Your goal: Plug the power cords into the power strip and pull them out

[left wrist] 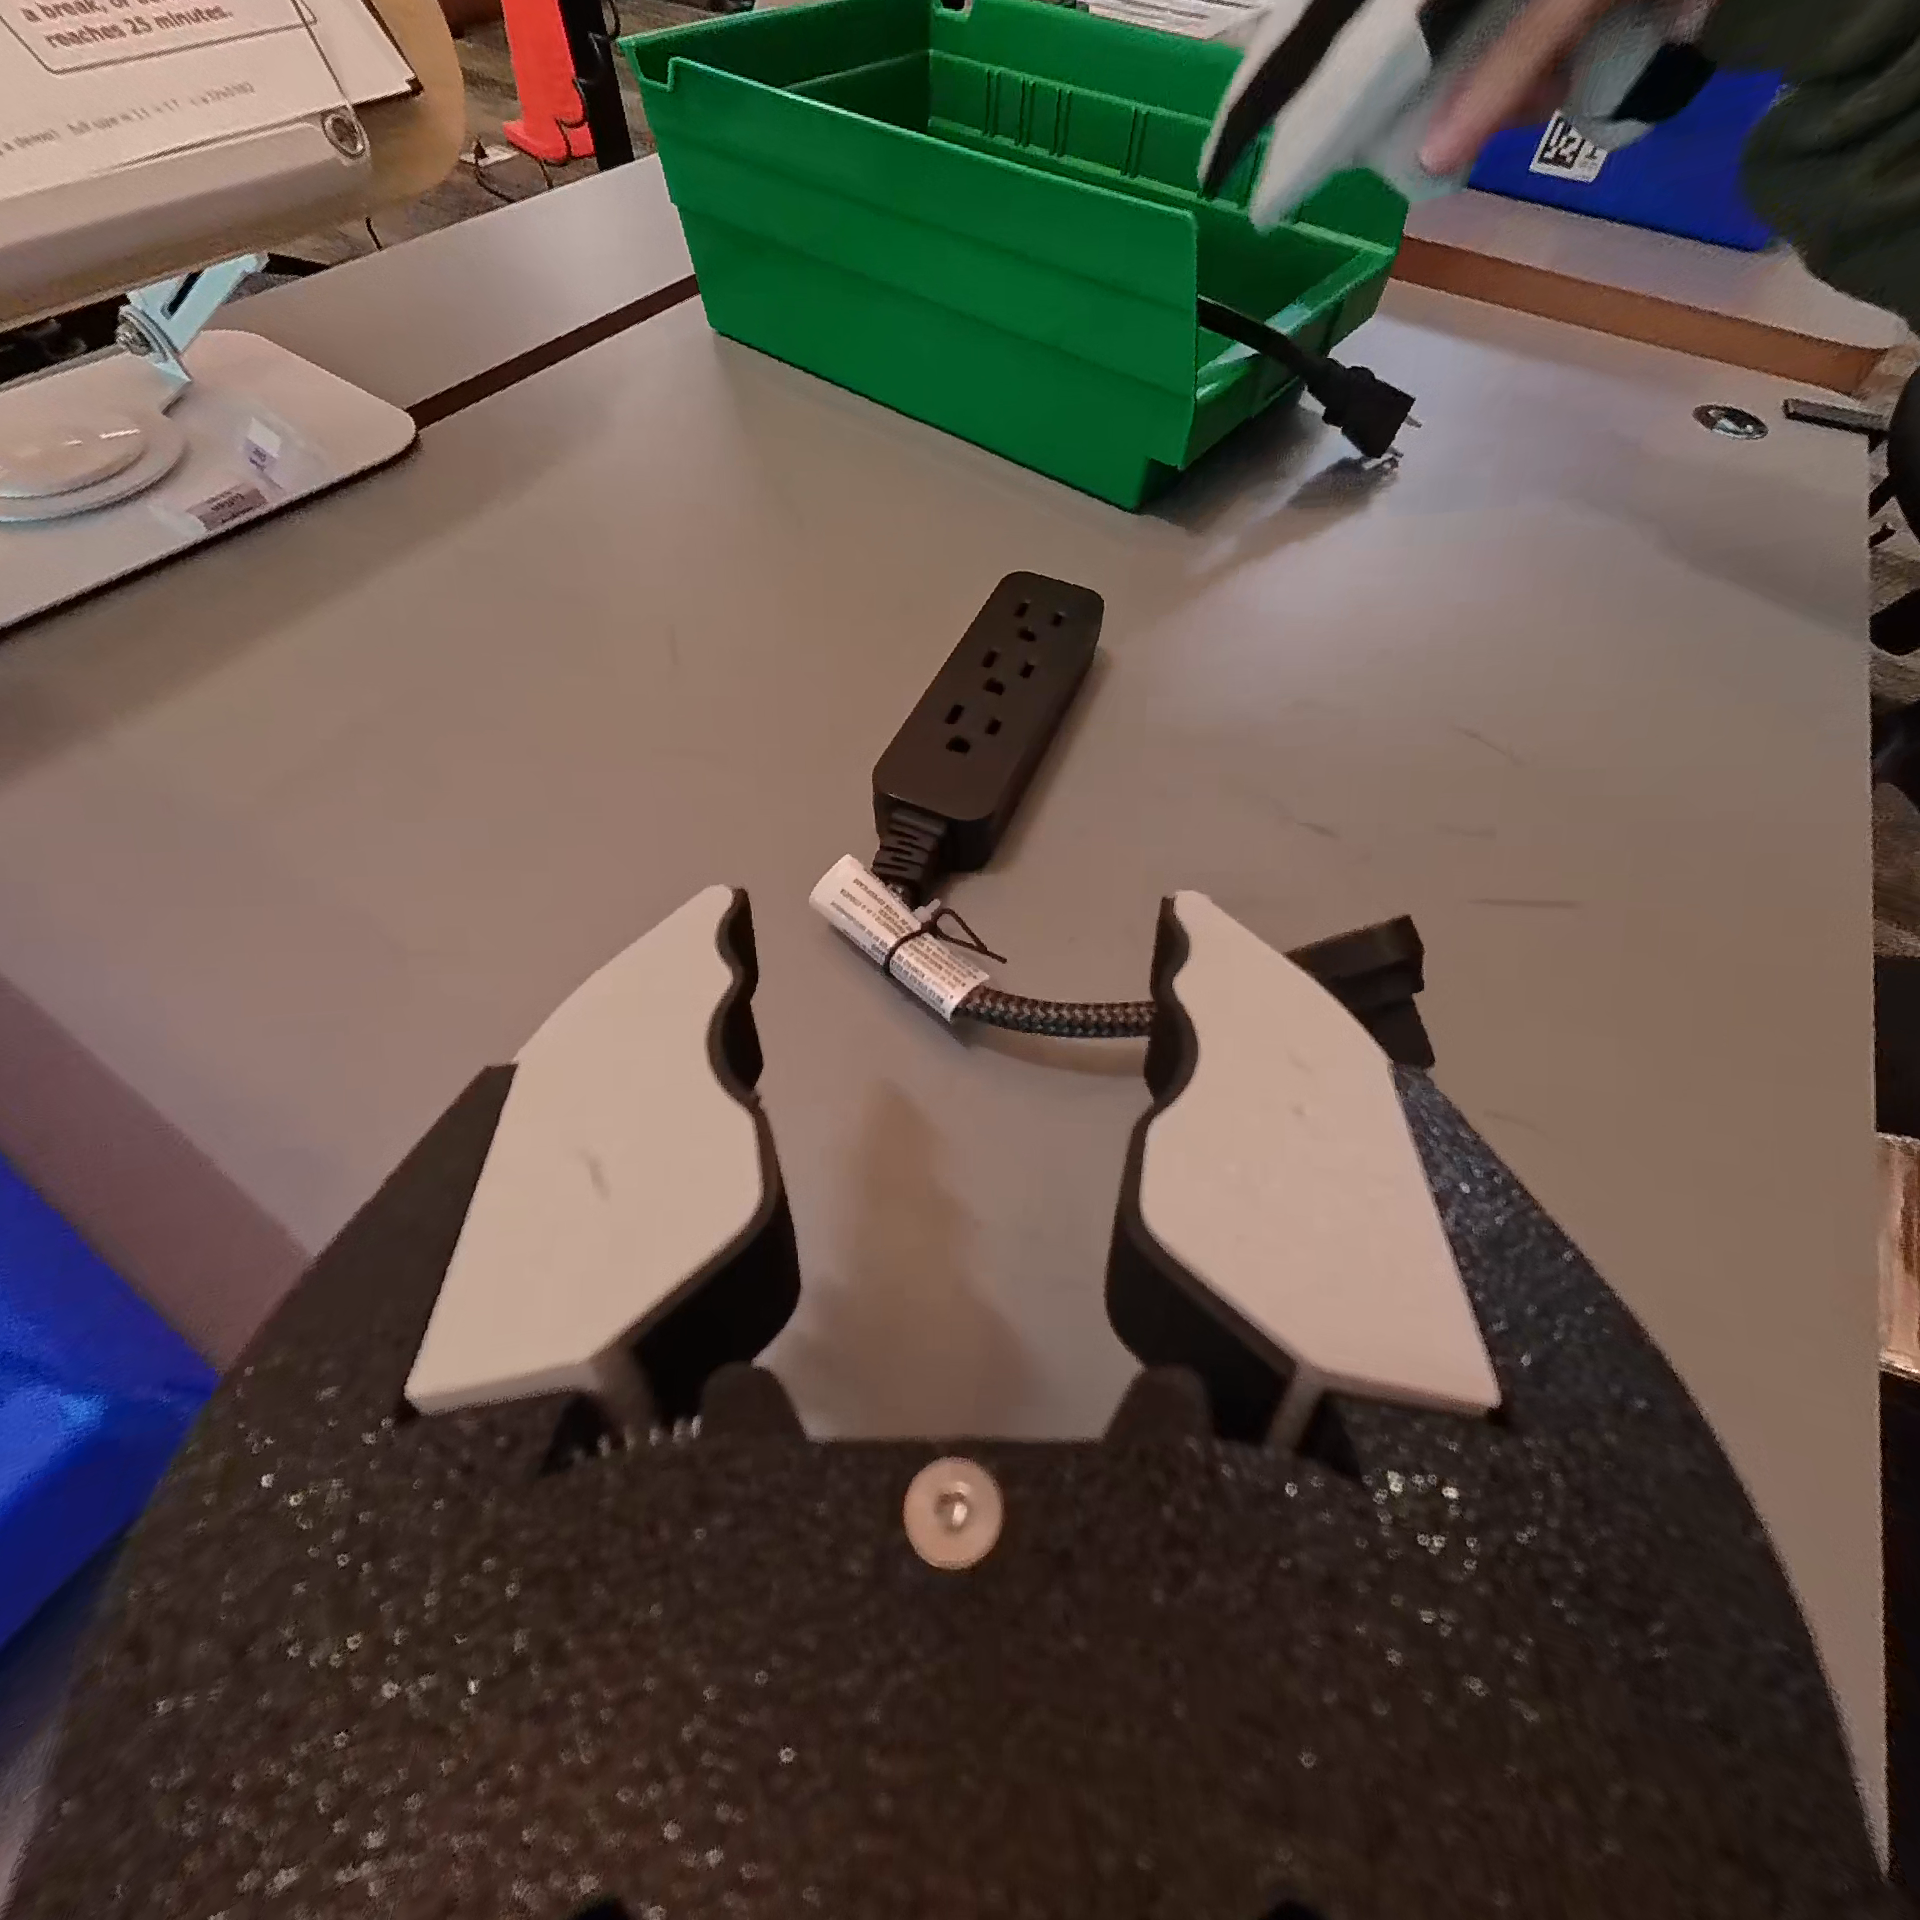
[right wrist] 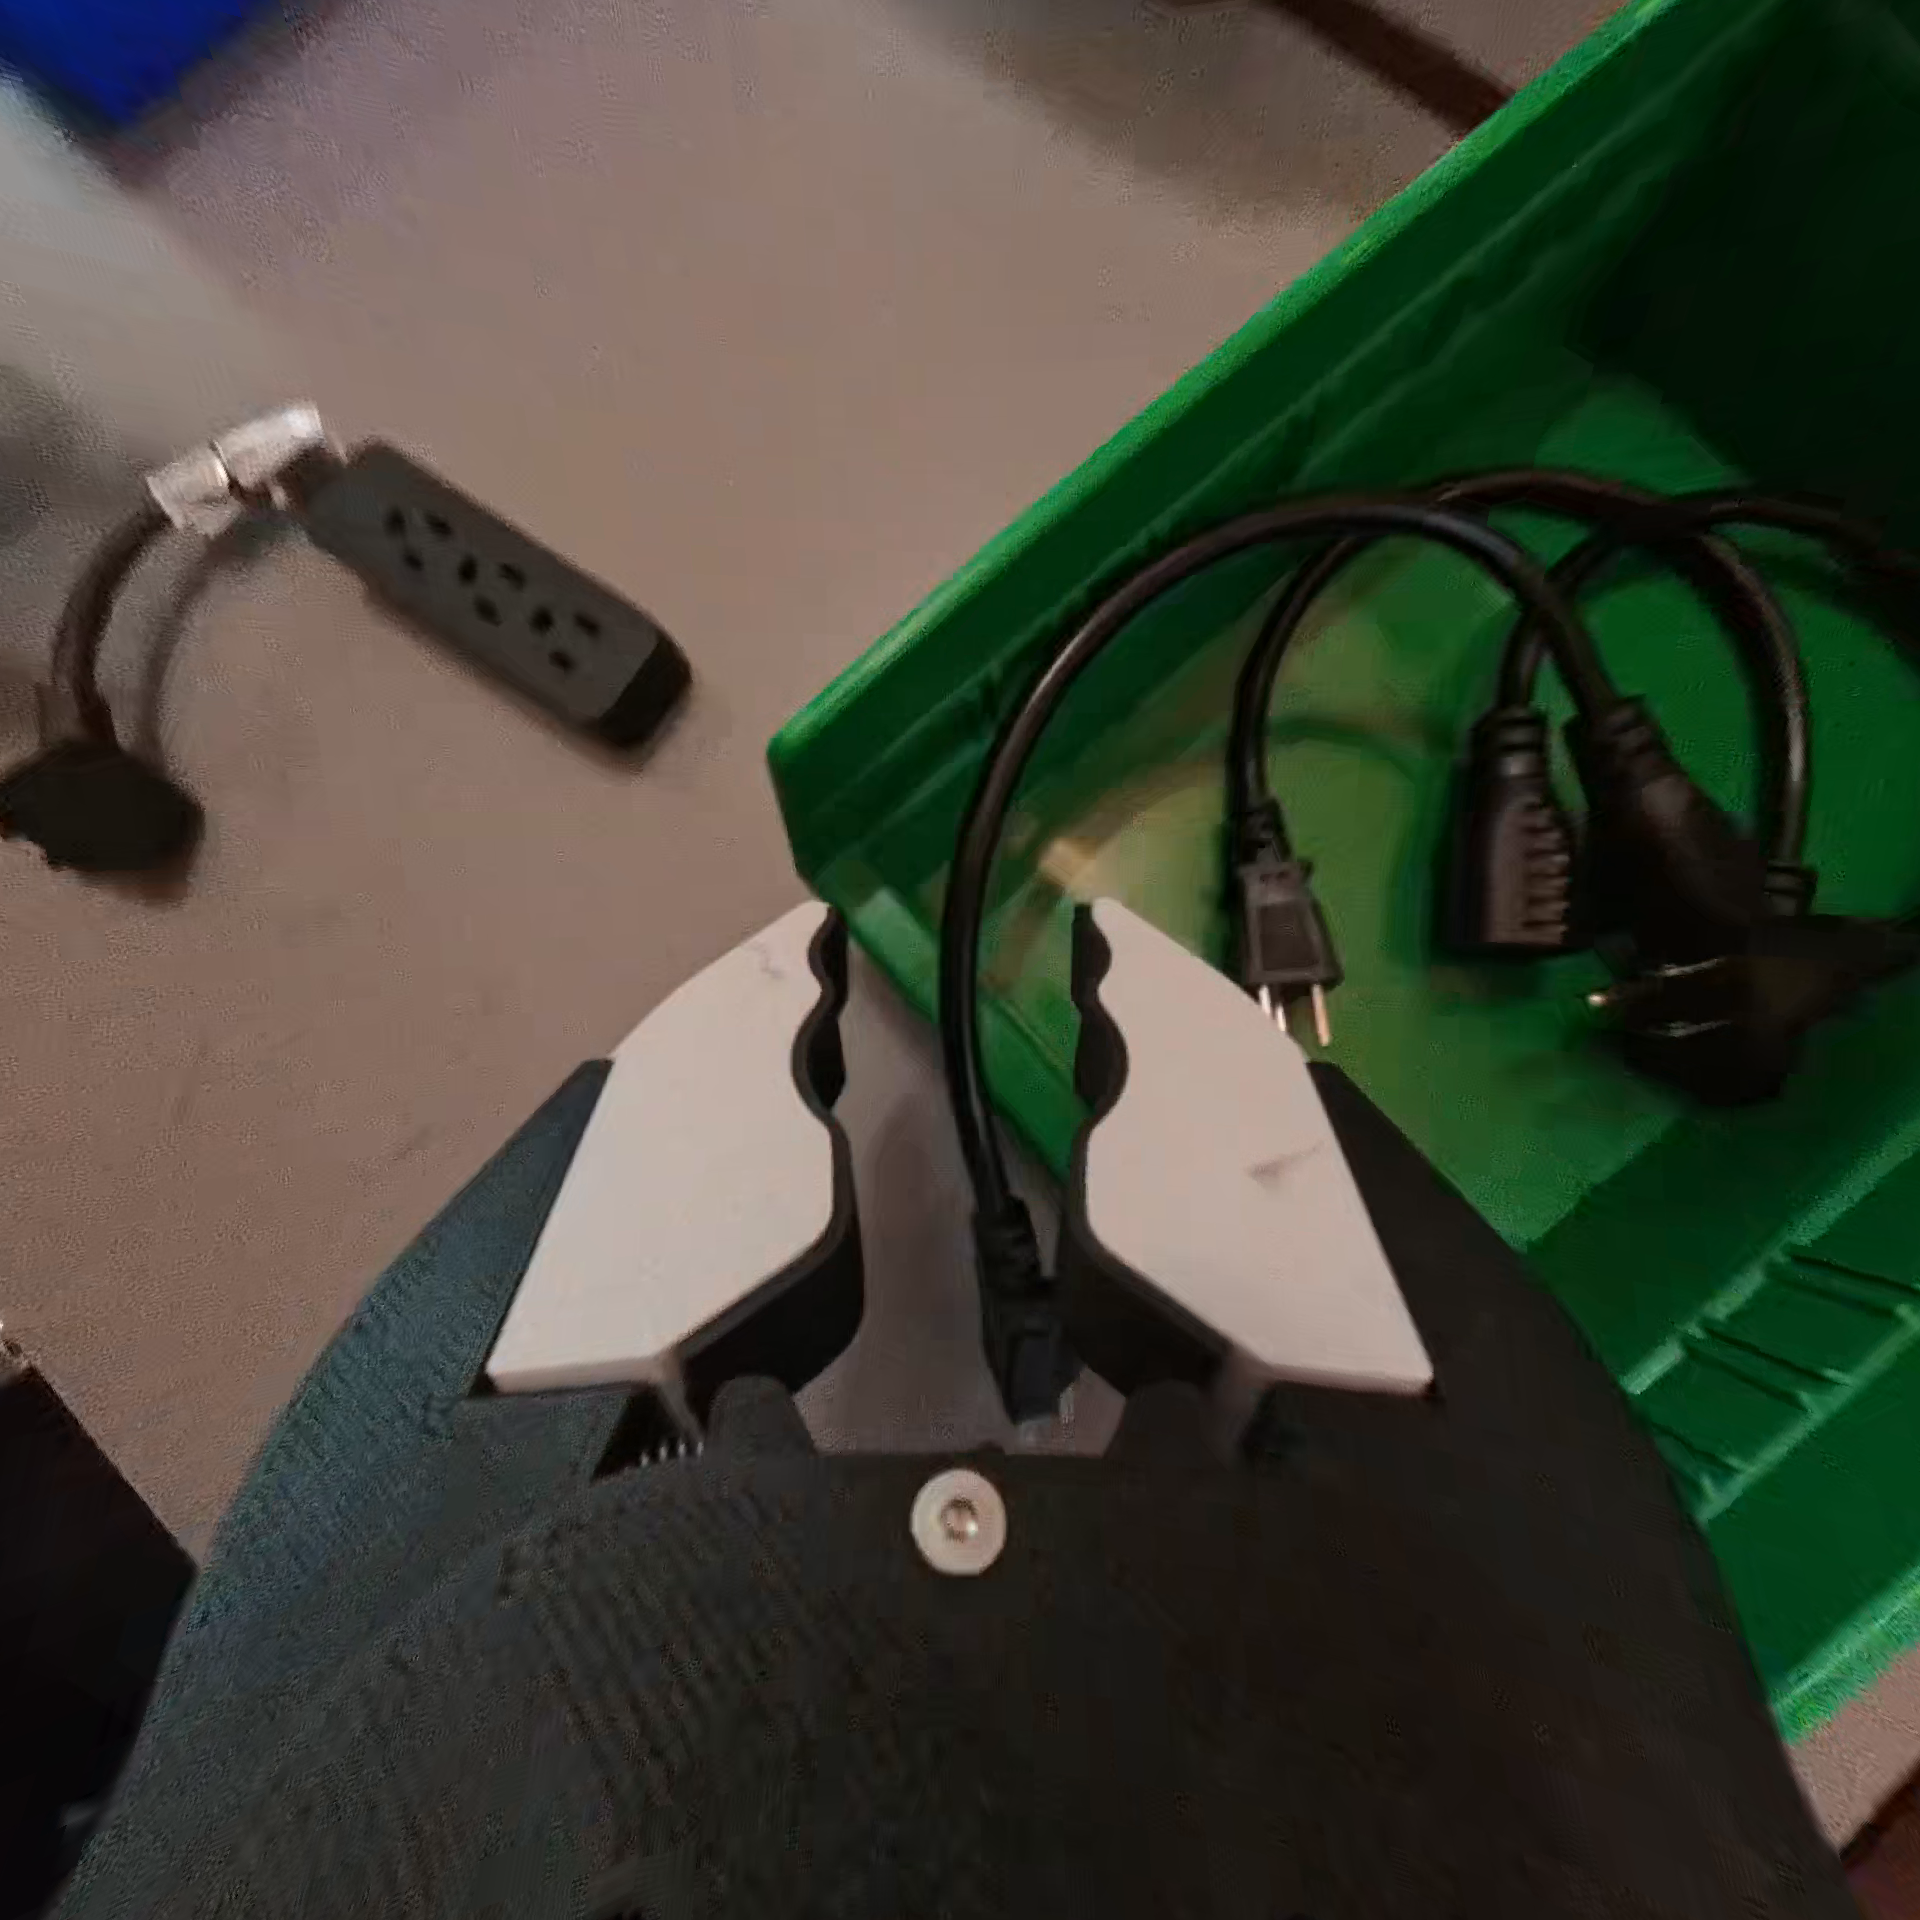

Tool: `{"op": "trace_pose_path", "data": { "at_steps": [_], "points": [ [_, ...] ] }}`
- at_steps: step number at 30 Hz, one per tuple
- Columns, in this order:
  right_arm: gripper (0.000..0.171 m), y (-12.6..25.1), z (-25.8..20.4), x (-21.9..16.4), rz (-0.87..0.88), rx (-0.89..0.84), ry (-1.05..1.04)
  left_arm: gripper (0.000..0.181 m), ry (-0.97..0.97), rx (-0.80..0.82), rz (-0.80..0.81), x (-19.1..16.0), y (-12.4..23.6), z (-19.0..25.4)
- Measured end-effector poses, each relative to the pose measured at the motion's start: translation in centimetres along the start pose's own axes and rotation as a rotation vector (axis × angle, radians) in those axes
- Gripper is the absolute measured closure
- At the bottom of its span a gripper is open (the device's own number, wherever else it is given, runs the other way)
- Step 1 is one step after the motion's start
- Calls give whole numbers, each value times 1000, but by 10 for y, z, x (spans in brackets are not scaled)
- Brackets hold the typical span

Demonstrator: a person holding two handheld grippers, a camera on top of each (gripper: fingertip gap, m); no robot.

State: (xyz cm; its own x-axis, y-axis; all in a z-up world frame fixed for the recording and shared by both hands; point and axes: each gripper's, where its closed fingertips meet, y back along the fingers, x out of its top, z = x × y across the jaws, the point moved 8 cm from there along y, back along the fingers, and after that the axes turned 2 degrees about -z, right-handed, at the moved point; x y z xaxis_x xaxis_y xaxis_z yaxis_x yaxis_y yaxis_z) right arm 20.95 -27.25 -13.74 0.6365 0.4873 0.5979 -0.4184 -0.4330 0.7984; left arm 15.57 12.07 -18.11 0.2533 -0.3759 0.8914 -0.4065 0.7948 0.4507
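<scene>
A black power strip (left wrist: pixel 987 707) with three outlets lies flat on the grey table (left wrist: pixel 416 831); it also shows in the right wrist view (right wrist: pixel 488 592). Its braided cord carries a white label (left wrist: pixel 899 945) and ends in a flat plug (left wrist: pixel 1371 977). My left gripper (left wrist: pixel 956 925) is open and empty, just short of the strip's cord end. A green bin (left wrist: pixel 987 239) holds several black power cords (right wrist: pixel 1517 831). One cord hangs over its low front, plug (left wrist: pixel 1361 405) on the table. My right gripper (right wrist: pixel 956 925) is open above that plug (right wrist: pixel 1023 1330), which shows between the fingers, untouched.
A white monitor stand base (left wrist: pixel 208 447) sits at the far left. A blue board (left wrist: pixel 1642 177) lies behind the bin at the right. A blue object (left wrist: pixel 62 1403) is at the near left. The table's right edge (left wrist: pixel 1870 935) is close to the strip's plug. The gap from one gripper's tips to the other's is roughly 30 cm.
</scene>
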Motion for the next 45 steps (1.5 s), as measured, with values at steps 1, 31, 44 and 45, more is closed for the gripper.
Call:
{"op": "trace_pose_path", "data": {
  "at_steps": [1, 31, 44, 45],
  "points": [
    [125, -7, -7, -8, -80, -16, 53, 109, 1, -3, 1, 0, 0, 0],
    [162, -33, 45, 36, -72, -384, 174, 110, 17, -51, 18, -5, -1, 3],
    [86, 7, -54, 39, 195, -19, 343, 109, 28, -93, 19, -12, -5, 3],
    [81, -1, -77, 41, 196, 25, 431, 108, 32, -106, 25, -13, -7, 3]
  ]
}}
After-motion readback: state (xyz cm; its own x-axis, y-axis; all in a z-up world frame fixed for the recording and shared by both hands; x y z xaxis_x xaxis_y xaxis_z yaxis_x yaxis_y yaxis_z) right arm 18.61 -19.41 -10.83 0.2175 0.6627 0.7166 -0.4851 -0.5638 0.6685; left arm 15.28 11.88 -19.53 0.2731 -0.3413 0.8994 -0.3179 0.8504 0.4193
